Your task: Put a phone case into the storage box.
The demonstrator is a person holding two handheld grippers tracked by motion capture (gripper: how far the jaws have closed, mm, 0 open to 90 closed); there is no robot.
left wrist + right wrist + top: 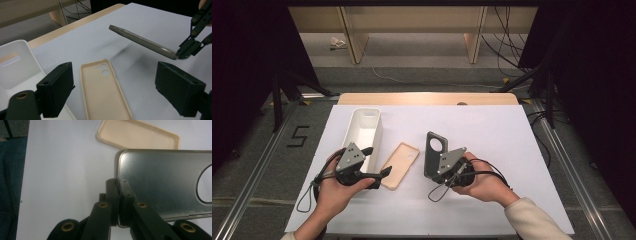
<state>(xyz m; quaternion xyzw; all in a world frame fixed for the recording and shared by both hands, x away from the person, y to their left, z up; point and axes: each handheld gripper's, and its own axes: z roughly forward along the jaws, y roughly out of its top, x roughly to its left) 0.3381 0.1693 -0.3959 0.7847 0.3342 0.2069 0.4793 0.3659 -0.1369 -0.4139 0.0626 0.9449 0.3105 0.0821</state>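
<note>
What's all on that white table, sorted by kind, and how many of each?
Phone cases: 2, a beige phone case lying flat and a dark grey phone case held up by the right gripper
White bins: 1, the white bin
Handheld grippers: 2, counting the left gripper, open over the beige one
Total: 5

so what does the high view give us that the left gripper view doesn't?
High view only: both hands, the whole white bin, the round camera cutout of the grey phone case, the table's far wooden edge and the floor beyond.
Left gripper view only: the left tool seen along its open jaws, the beige phone case lying between them untouched.
Both: beige case flat on the white table, grey case lifted off it in the right tool.
</note>
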